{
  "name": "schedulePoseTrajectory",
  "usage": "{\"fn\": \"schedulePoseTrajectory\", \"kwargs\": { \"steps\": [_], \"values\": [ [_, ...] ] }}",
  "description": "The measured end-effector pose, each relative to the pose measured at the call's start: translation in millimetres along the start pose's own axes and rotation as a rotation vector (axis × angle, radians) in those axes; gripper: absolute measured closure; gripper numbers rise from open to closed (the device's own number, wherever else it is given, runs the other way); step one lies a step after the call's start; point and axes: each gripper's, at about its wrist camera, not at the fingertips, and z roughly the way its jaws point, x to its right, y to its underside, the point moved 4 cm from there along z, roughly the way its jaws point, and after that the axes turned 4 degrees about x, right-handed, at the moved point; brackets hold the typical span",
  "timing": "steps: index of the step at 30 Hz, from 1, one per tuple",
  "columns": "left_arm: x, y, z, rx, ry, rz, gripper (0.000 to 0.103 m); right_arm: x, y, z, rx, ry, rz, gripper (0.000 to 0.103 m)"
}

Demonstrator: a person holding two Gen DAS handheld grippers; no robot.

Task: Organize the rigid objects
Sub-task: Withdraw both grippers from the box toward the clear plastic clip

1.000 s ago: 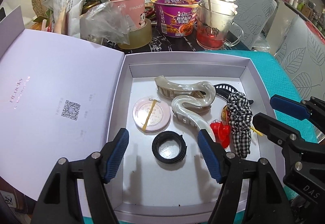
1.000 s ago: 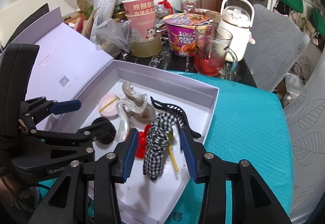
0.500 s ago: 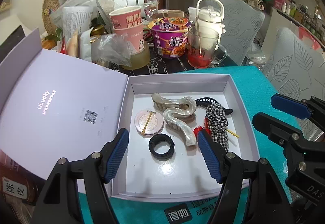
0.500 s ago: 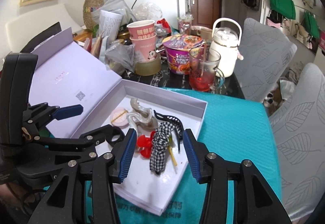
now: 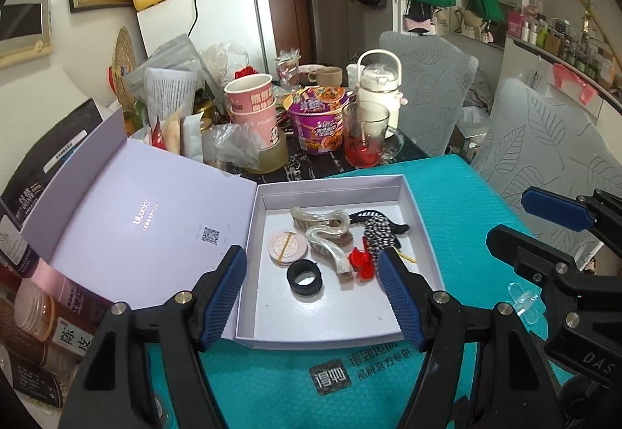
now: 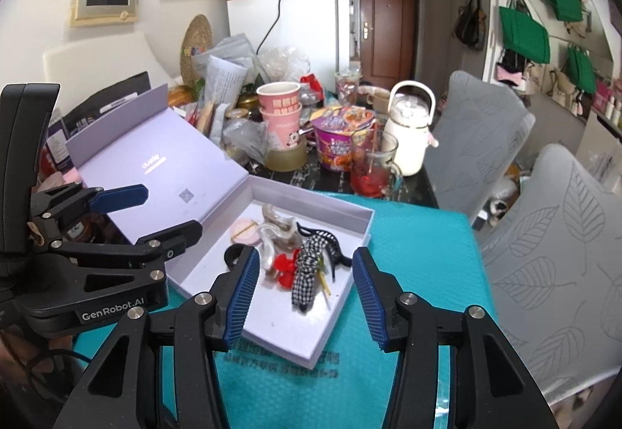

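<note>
Both of your hand-held grippers have pulled up and back from the box [image 5: 421, 234]; it sits smaller and farther below than a second ago. Left hand-held gripper [image 5: 311, 293]: jaws apart, nothing between them, tilted down over the near edge. Right hand-held gripper [image 6: 303, 293]: jaws have just been opening, empty. The checked scrunchie [image 6: 307, 273], hair claws [image 5: 330, 238], red clip [image 5: 359, 263] and black ring [image 5: 305, 277] all lie inside the box on the teal tabletop [image 5: 466, 195]. Lid [image 5: 155, 226] open; sorting looks near done.
</note>
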Motion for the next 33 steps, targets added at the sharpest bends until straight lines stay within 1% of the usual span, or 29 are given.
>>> {"fn": "schedulePoseTrajectory", "kwargs": {
  "steps": [3, 5, 10, 16, 18, 21, 24, 33],
  "values": [
    [8, 1, -20, 0.027, 0.024, 0.013, 0.033, -2, 1, -21, 0.033, 0.007, -0.012, 0.048],
    [13, 2, -30, 0.037, 0.035, 0.020, 0.033, -3, 3, -35, 0.050, 0.016, -0.023, 0.048],
    [25, 7, -57, 0.071, 0.049, 0.039, 0.033, -4, 10, -61, 0.071, 0.036, -0.036, 0.046],
    [39, 16, -77, 0.087, 0.071, 0.049, 0.033, 0, 26, -95, 0.098, 0.070, -0.032, 0.044],
    [45, 20, -82, 0.085, 0.078, 0.057, 0.033, 2, 31, -102, 0.098, 0.081, -0.031, 0.043],
    [54, 27, -89, 0.092, 0.097, 0.066, 0.023, 6, 40, -113, 0.099, 0.099, -0.021, 0.043],
    [63, 35, -94, 0.091, 0.113, 0.081, 0.023, 10, 50, -121, 0.097, 0.113, -0.006, 0.043],
    [88, 60, -94, 0.053, 0.165, 0.094, 0.023, 24, 83, -135, 0.070, 0.139, 0.033, 0.043]
  ]
}}
